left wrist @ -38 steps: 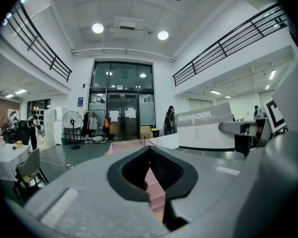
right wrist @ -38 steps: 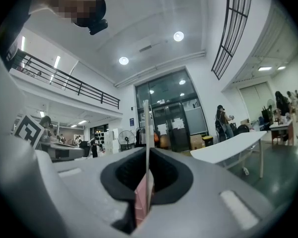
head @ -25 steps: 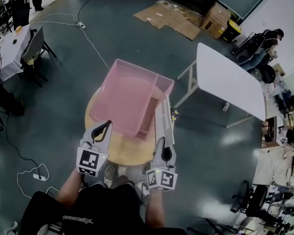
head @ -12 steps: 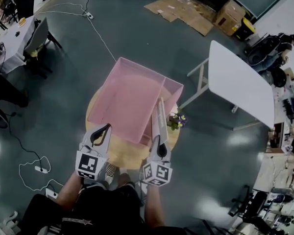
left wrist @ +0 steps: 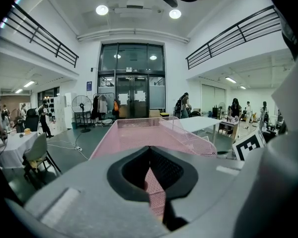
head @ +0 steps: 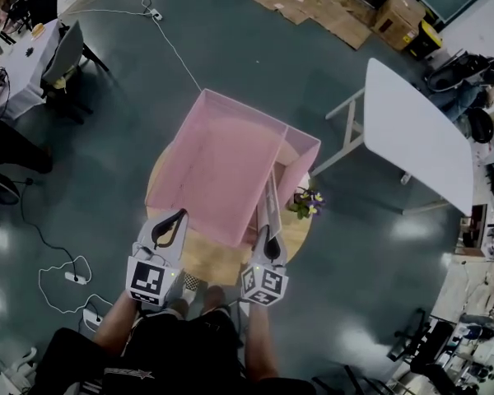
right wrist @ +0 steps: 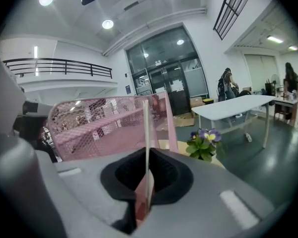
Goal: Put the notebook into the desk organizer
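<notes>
A pink mesh desk organizer (head: 222, 159) stands on a round wooden table (head: 210, 257). It has one wide compartment and a narrow one along its right side. My right gripper (head: 267, 235) is shut on a thin pale notebook (head: 270, 197), held upright on edge over that narrow right compartment. In the right gripper view the notebook (right wrist: 146, 133) rises edge-on between the pads, with the organizer (right wrist: 94, 128) just to its left. My left gripper (head: 174, 217) sits at the organizer's near-left rim. In the left gripper view pink mesh (left wrist: 156, 192) is pinched between its pads.
A small pot of purple and yellow flowers (head: 307, 202) stands on the table just right of the organizer. A white table (head: 416, 134) is farther right, flattened cardboard (head: 329, 6) lies at the back, and a chair (head: 62, 56) and floor cables (head: 70, 276) are at left.
My right gripper has carried the notebook left, from beside the organizer's right wall to over its narrow right compartment. The left gripper has stayed at the near rim.
</notes>
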`<state>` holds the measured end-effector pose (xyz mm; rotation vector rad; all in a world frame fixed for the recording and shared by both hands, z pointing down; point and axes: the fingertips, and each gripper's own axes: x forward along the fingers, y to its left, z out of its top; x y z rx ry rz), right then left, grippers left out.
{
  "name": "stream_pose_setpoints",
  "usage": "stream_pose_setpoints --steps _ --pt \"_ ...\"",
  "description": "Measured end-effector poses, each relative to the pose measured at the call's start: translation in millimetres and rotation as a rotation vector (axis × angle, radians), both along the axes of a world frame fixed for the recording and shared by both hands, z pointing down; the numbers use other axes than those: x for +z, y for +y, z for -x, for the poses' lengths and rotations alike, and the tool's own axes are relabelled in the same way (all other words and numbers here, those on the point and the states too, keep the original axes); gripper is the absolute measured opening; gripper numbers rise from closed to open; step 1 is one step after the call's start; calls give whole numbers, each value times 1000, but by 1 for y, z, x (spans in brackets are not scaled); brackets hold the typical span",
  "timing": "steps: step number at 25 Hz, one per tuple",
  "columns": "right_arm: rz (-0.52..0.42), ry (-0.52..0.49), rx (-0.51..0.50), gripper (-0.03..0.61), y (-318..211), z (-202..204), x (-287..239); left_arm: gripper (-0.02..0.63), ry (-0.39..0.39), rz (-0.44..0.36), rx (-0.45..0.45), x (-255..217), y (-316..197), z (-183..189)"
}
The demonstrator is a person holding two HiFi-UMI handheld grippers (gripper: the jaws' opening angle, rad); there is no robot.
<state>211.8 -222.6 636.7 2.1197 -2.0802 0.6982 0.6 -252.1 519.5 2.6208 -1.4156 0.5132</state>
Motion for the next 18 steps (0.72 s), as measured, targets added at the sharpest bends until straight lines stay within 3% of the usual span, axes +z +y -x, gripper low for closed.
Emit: stream_pose_setpoints --steps 16,18 --pt "45 12 7 15 -4 0 27 11 -2 39 16 11 5 -3" --pt "47 0 -2 51 -4 2 27 11 -2 40 17 11 5 -3"
